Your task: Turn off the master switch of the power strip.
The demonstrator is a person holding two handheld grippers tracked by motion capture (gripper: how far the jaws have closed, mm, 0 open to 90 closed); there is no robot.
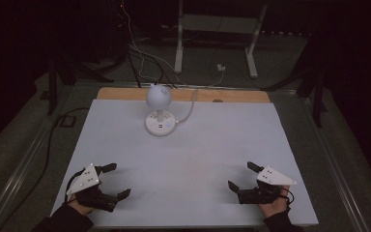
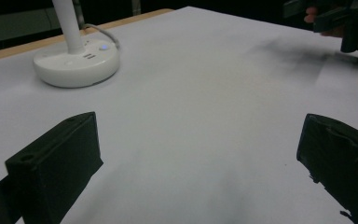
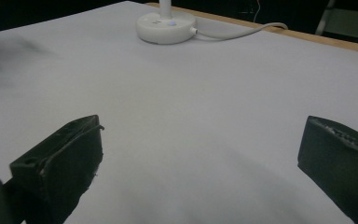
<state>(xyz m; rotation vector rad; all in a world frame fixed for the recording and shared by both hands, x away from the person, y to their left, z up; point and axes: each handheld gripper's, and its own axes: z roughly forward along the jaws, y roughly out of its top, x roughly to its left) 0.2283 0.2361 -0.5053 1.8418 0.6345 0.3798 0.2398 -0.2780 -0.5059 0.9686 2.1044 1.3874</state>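
Plainly, the lamp (image 1: 159,110) is what the next move depends on, and it stands well ahead of both tongs, toward the far edge of the worktop (image 1: 222,145). Its long axis is upright: a round base, a short stem, a ball head on top. From the left tongs (image 1: 110,181) it lies forward and to the right; from the right tongs (image 1: 241,176) it lies forward and to the left. Neither is clearly nearer, though the lamp sits a little to the left of the midline, so the left hand probably has the slightly shorter reach. Both tongs are released, jaws spread wide with nothing between them, low over the near edge. The lamp's cord (image 3: 242,31) trails off from the base on the side toward the right tongs.
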